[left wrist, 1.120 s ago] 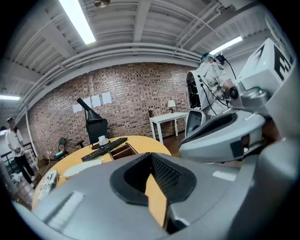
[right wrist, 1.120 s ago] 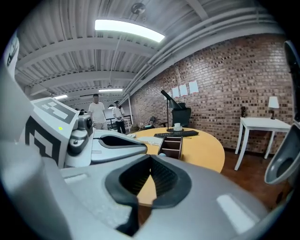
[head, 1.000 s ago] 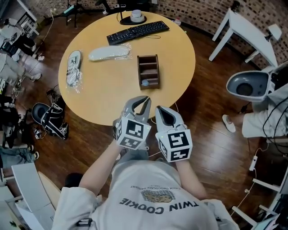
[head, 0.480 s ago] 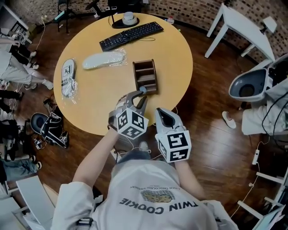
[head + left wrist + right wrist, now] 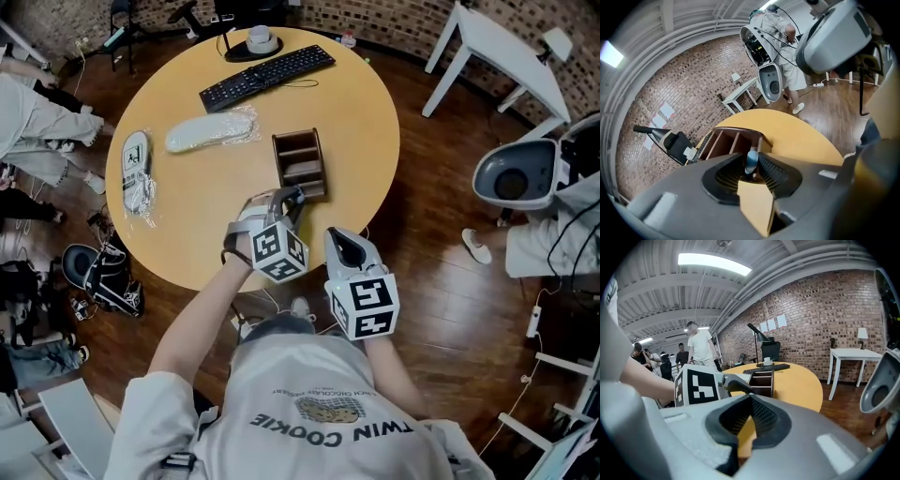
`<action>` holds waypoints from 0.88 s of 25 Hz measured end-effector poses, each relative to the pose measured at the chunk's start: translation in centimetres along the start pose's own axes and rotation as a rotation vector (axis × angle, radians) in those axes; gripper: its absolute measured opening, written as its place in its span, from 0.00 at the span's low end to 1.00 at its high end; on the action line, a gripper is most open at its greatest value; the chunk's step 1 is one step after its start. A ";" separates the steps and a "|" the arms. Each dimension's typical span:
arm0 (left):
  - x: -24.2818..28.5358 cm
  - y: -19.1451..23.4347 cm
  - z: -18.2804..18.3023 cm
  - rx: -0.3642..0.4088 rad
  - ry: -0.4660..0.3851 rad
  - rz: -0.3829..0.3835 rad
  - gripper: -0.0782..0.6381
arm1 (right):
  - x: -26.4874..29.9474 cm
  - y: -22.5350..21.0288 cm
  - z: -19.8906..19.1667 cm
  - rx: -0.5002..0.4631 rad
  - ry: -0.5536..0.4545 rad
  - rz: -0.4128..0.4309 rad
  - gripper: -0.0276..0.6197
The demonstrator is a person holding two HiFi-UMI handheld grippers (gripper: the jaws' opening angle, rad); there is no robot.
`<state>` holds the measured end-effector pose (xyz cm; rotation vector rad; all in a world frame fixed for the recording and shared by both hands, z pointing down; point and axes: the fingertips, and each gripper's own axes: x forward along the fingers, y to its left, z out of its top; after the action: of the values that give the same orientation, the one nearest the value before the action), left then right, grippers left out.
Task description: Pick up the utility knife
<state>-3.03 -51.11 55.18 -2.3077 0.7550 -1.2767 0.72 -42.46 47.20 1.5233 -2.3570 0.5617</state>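
On round wooden table (image 5: 206, 220): 1 keyboard (image 5: 265, 75), 1 organizer (image 5: 300, 167). Brick wall (image 5: 820, 319). Left gripper (image 5: 291, 199) opening, utility knife (image 5: 751, 161) between its jaws; right gripper (image 5: 342, 246) pressed together.

Wooden organizer (image 5: 300, 161) walls flank utility knife (image 5: 751, 161); open tabletop (image 5: 361, 131) rightward.

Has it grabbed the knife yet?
Nothing is done yet: the utility knife stands in the wooden organizer. In hand: the left gripper has its jaws opening around the knife's blue end, not gripping. Left: close and lift it out. The right gripper idles, shut.
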 end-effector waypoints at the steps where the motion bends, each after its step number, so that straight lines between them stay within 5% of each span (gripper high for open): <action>1: 0.2 -0.1 -0.1 0.010 0.008 -0.004 0.27 | 0.1 0.0 0.0 0.000 0.001 0.000 0.04; 12: 0.9 -0.3 -0.5 0.089 0.025 0.002 0.22 | 0.5 0.5 -0.5 -0.006 0.021 0.004 0.04; 22: -0.4 0.4 0.2 0.018 -0.035 -0.013 0.21 | -0.3 0.9 -0.4 -0.006 0.020 0.001 0.04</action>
<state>-3.13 -51.19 54.58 -2.3188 0.7152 -1.2402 0.03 -41.76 47.26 1.5065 -2.3428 0.5670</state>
